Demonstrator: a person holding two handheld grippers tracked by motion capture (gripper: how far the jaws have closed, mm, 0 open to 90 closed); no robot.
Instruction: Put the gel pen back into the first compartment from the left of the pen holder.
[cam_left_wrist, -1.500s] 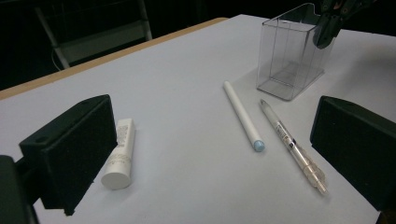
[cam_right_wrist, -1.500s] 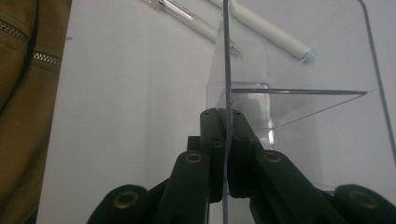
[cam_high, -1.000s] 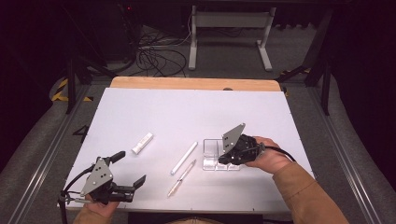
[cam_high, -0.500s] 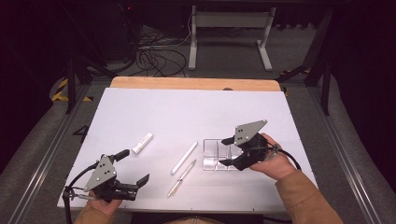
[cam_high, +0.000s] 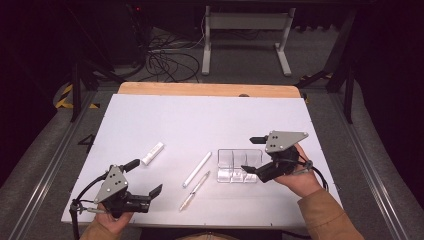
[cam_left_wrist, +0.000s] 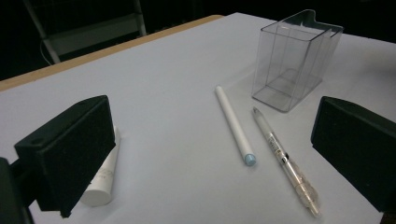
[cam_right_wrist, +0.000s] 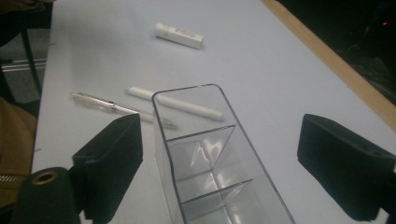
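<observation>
**Right gripper wide over the organizer, pens lying off to its left**

The right gripper (cam_high: 256, 154) stands with its jaws wide apart; they have just been opening, and in the right gripper view the pads sit clear on either side of the clear three-compartment organizer (cam_right_wrist: 212, 170), pressing on nothing. The organizer stands upright on the white table (cam_high: 200, 120), its compartments empty as far as the glare lets me judge.

Outward from that gripper, toward the person's left, lie the white capped pen (cam_high: 197, 169) and just beside it the clear ballpoint pen (cam_high: 195, 190). Both run on the same diagonal, far ends pointing toward the organizer. They lie between the two hands, somewhat nearer the right one.

The left gripper (cam_high: 141, 178) hovers with its jaws spread, holding nothing; a white tube (cam_high: 152, 153) lies just beyond it.

Next pick is probably a pen, gripped across its long axis.
</observation>
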